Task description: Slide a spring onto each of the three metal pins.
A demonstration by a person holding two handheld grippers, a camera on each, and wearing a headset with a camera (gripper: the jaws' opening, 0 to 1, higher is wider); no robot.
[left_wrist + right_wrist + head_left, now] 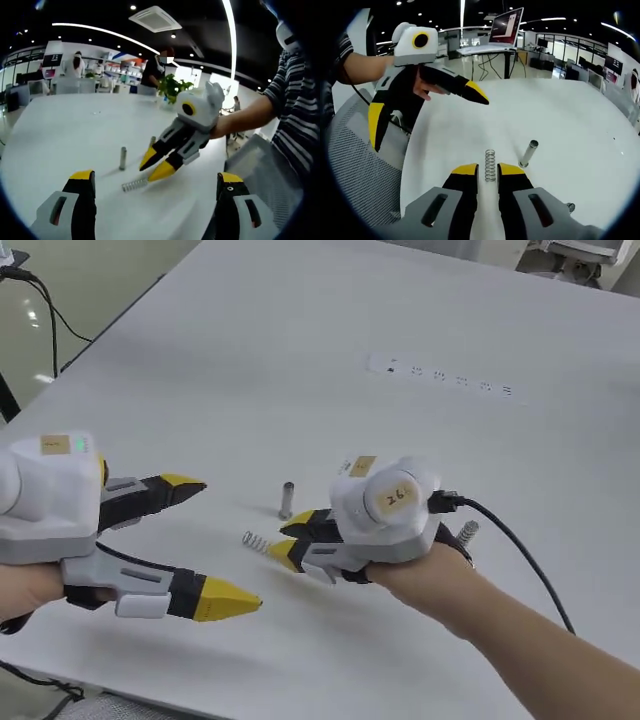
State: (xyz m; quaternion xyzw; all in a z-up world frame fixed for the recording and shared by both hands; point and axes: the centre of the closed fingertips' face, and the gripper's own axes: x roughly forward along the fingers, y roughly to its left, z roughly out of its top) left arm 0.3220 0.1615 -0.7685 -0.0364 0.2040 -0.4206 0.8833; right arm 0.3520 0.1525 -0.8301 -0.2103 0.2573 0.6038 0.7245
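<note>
A small coil spring (pixel 255 540) lies flat on the white table (pixel 300 360). Just behind it stands a short metal pin (pixel 287 500), upright. My right gripper (pixel 283 540) is low over the table, its yellow tips narrowly apart at the spring's near end. In the right gripper view the spring (pixel 490 165) runs between the fingertips (pixel 468 170) with a small gap on each side, and the pin (pixel 529 152) stands to its right. My left gripper (pixel 215 540) hovers wide open at the left, holding nothing. The left gripper view has the spring (pixel 134 185) and the pin (pixel 123 157).
A second metal piece (pixel 467 532), ribbed like coils, stands behind the right hand. A white power strip (pixel 440 377) lies farther back. A black cable (pixel 520 560) trails from the right gripper. A mesh chair (pixel 360 170) sits by the table edge.
</note>
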